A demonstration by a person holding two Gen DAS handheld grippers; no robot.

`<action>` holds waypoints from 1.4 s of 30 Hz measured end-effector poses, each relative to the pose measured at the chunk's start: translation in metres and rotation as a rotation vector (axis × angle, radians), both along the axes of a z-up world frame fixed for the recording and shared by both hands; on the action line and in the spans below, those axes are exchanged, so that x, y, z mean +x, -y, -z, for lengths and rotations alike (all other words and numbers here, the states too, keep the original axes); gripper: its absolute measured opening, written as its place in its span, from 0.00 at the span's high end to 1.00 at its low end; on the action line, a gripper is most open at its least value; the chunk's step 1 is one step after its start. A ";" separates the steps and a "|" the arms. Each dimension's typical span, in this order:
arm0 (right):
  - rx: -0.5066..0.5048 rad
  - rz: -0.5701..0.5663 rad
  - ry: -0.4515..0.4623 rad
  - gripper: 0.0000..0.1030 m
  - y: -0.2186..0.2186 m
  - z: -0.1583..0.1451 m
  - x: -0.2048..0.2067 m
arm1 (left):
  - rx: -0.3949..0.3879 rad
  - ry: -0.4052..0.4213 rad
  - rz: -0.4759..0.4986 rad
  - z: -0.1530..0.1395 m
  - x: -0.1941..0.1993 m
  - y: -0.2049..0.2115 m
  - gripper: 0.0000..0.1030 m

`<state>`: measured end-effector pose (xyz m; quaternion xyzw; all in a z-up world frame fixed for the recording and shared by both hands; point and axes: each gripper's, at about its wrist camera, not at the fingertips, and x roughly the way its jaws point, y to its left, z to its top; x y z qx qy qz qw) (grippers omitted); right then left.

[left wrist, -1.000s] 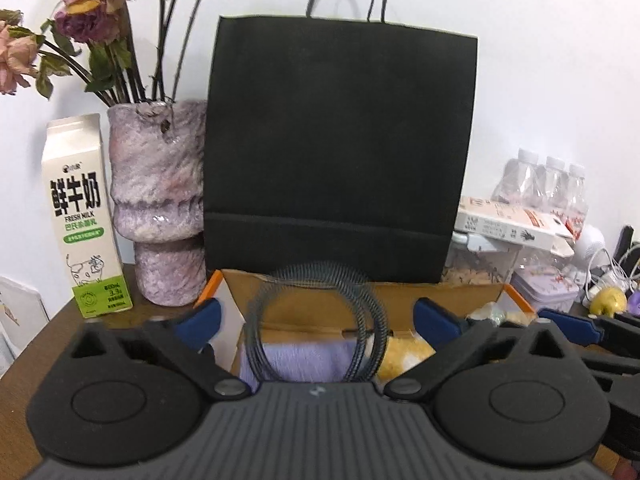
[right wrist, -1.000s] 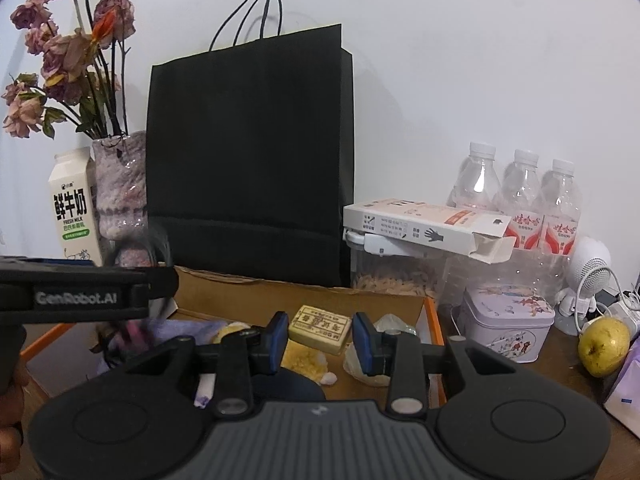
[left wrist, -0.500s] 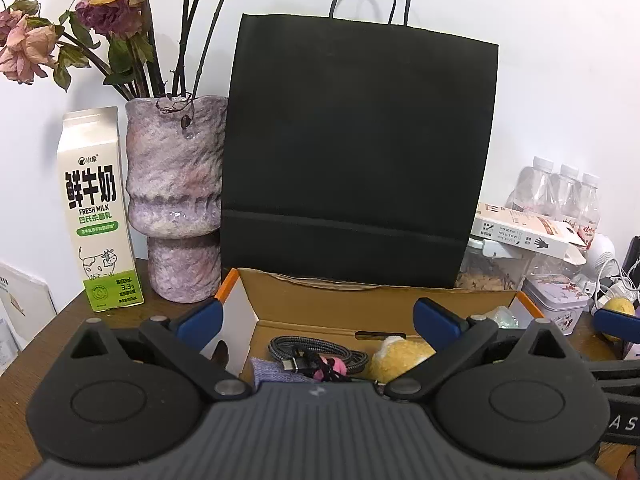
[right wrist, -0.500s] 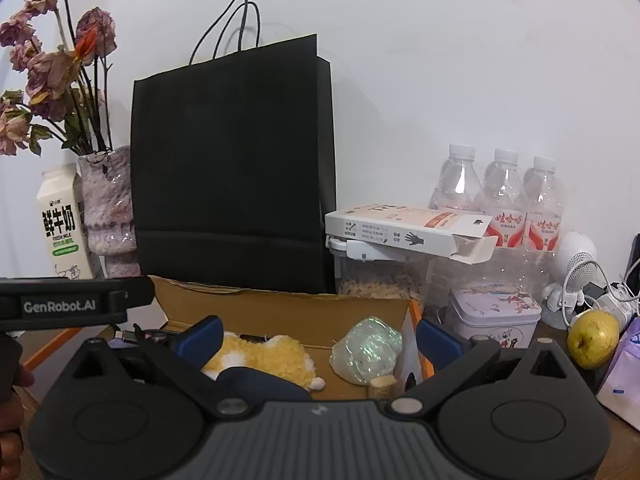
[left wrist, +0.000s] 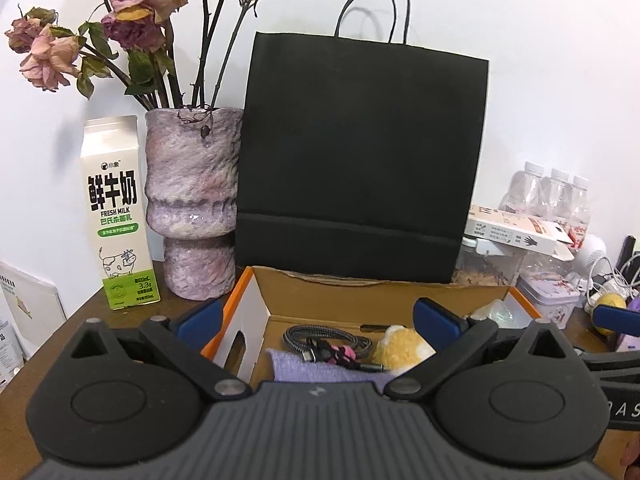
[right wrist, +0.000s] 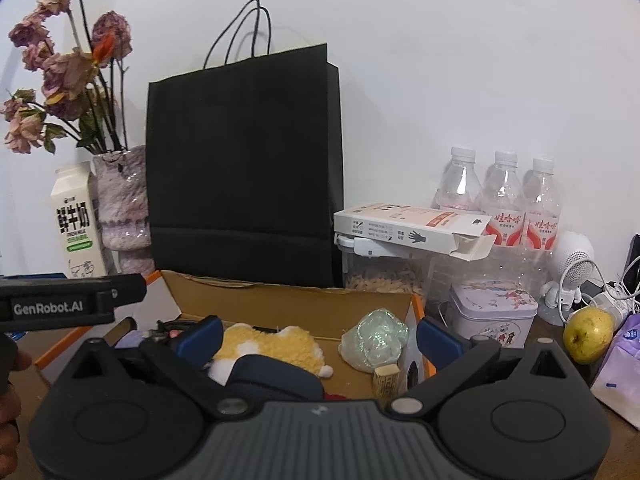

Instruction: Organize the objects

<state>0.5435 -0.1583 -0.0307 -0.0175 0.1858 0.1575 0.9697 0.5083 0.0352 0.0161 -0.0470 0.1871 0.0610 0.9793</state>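
Note:
An open cardboard box (left wrist: 360,294) with orange edges stands in front of me. In the left wrist view it holds a coiled grey cable (left wrist: 326,342), a purple cloth (left wrist: 320,368) and a yellow plush toy (left wrist: 402,346). In the right wrist view the box (right wrist: 280,300) also holds the yellow plush (right wrist: 272,346), a shiny clear wrapped ball (right wrist: 376,338), a dark blue pouch (right wrist: 276,374) and a small wooden block (right wrist: 386,380). My left gripper (left wrist: 320,320) is open and empty above the box's near left. My right gripper (right wrist: 318,336) is open and empty above its near right.
A black paper bag (left wrist: 360,160) stands behind the box. A purple vase (left wrist: 194,200) with dried roses and a milk carton (left wrist: 116,216) stand at the left. At the right are water bottles (right wrist: 500,196), a white carton (right wrist: 408,228), a tin (right wrist: 492,316) and a pear (right wrist: 588,334).
My left gripper let go of the coiled cable, which now lies in the box, and drew back. My right gripper released the small block, opened wide and pulled back.

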 end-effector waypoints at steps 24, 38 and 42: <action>0.043 -0.012 -0.040 0.00 0.024 -0.010 -0.119 | -0.027 -0.023 0.055 -0.015 -0.132 0.008 0.00; 0.015 -0.026 -0.019 0.00 0.036 -0.024 -0.234 | -0.008 -0.002 0.056 -0.026 -0.253 0.012 0.00; 0.013 -0.027 -0.025 0.00 0.040 -0.022 -0.266 | 0.006 -0.003 0.063 -0.024 -0.286 0.015 0.00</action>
